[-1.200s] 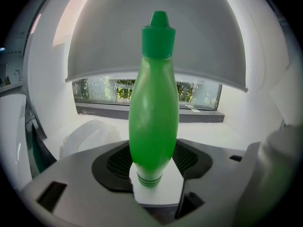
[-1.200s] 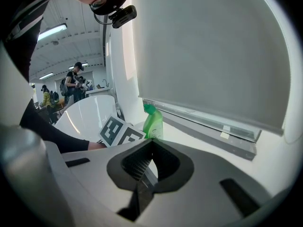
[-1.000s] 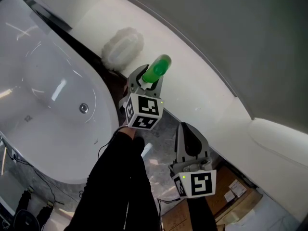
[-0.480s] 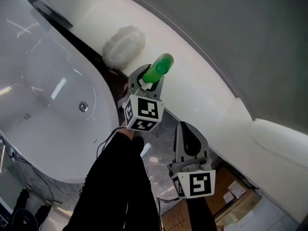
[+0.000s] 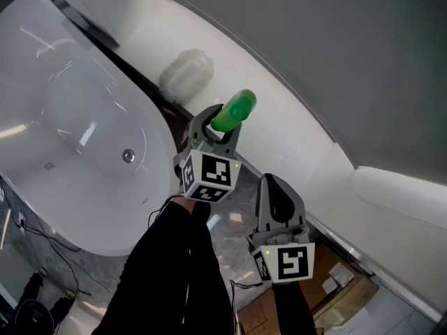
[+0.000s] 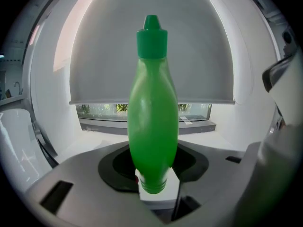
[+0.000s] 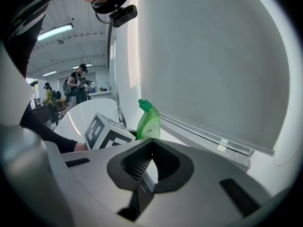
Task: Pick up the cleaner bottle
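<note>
My left gripper is shut on the lower end of the green cleaner bottle. The bottle stands up out of the jaws with its green cap on top, over the white ledge. In the left gripper view the bottle fills the middle, and the left gripper clamps it near its base. My right gripper hangs lower and to the right, shut and holding nothing. In the right gripper view the bottle shows just beyond the closed right gripper, next to the left gripper's marker cube.
A white bathtub fills the left of the head view, with a white ribbed object on the ledge behind it. A grey roller blind covers the wall beyond. A cardboard box sits on the marbled floor below right. People stand far off.
My left gripper has lifted a little with the bottle still in its jaws. The right gripper has also come up slightly, still shut.
</note>
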A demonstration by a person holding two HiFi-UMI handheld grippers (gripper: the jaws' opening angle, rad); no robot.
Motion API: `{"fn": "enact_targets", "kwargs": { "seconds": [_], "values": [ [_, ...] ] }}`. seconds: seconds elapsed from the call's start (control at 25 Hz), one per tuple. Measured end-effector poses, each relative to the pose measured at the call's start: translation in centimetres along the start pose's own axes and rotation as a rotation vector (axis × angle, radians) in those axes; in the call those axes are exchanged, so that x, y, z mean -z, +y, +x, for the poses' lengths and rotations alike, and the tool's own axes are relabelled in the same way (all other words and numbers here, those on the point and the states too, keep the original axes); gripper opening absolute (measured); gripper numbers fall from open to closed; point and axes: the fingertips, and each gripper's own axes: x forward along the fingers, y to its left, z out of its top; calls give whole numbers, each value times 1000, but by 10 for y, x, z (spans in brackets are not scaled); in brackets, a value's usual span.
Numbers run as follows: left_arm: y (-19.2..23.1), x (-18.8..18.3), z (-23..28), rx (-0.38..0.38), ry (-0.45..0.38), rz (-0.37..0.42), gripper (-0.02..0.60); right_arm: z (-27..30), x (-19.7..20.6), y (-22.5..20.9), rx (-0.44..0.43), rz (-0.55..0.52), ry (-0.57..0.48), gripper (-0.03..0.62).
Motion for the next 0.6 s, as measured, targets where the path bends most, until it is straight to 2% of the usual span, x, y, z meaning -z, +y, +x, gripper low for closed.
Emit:
{"fn": "enact_targets", "kwargs": {
  "seconds": [0.36,0.6],
  "values": [
    [0,-40,-71,-8,-10,-11,190,-31,-51,24,-29,-38,-47,5],
    [4,-47,-122,-23,9,-30,190,-46,-77,46,-63,-62,-72,5]
  ]
}}
